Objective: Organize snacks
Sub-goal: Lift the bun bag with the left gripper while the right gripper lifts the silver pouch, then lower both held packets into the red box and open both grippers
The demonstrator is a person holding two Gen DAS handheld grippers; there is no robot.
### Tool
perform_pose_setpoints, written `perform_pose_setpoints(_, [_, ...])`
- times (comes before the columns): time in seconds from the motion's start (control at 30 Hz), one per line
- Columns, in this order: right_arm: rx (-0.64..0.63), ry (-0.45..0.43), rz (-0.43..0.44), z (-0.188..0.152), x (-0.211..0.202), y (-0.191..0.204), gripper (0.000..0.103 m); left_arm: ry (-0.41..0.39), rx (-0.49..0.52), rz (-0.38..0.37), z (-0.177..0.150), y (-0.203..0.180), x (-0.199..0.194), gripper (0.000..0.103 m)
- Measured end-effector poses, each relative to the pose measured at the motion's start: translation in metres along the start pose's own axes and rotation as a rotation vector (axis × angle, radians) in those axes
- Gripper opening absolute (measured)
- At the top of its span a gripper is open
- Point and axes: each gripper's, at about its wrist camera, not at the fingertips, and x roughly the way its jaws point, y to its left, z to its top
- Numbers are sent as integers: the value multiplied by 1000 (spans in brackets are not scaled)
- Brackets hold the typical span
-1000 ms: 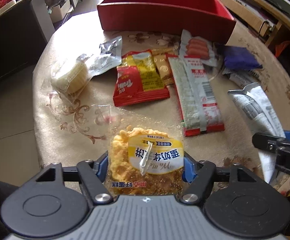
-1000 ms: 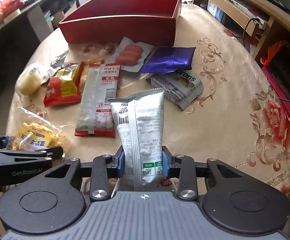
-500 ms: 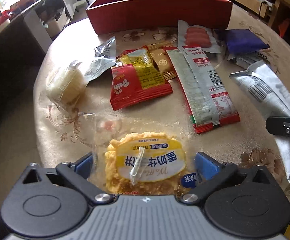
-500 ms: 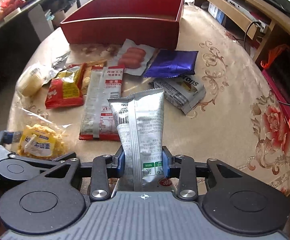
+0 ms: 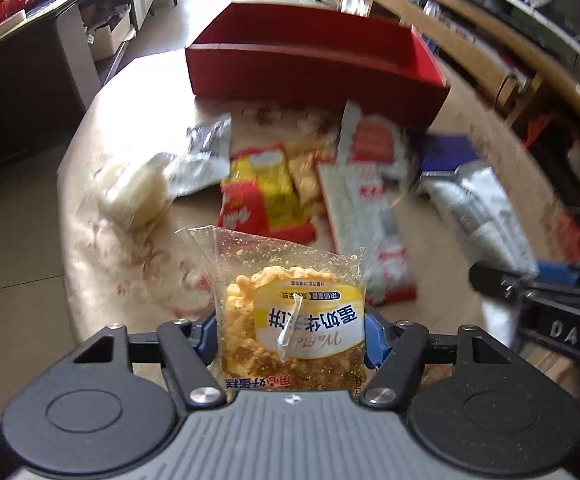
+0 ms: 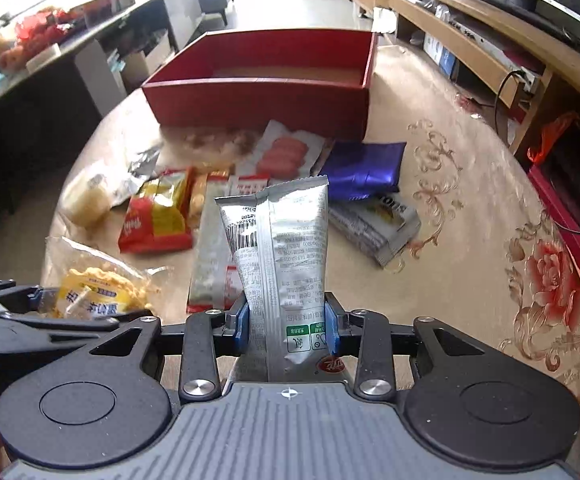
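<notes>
red box (image 6: 261, 100), silver packet (image 6: 285, 240), purple pouch (image 6: 364, 170), floral beige tablecloth (image 6: 470, 200)

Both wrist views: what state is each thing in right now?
Left tool: jaws just closed, gripping the clear-wrapped yellow waffle cake packet, lifted.
Right tool: shut on the silver foil snack pouch, held upright.
Red rectangular box: open-topped, nothing visible inside.
Purple foil packet: lying on the table, sealed.

Round table with beige floral cloth (image 6: 470, 208), red box (image 6: 265, 108) at far edge, near it sausage pack (image 6: 285, 152), purple packet (image 6: 364, 170), grey-white packet (image 6: 378, 224), red-yellow bag (image 6: 157, 216), long red-white pack (image 5: 364, 224), pale bun in clear wrap (image 6: 89, 198)
</notes>
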Motion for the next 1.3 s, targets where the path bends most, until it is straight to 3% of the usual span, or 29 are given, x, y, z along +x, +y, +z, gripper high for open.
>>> perform_pose_setpoints(0.47, [35,-59,11,80,24,-4,43,-114,-71,-71,108,5,17,62])
perform_pose_setpoints(0.87, [45,-87,20,153,68,-3,43,-185,-106,-36,202,9,54,62])
perform_pose_setpoints(1.07, [65,-77,26,178,95,-10,43,-182,-118,-20,231,8,84,62])
perform_pose_setpoints(1.3, [35,-56,27,188,120,-2,43,-155,-115,11,244,6,118,62])
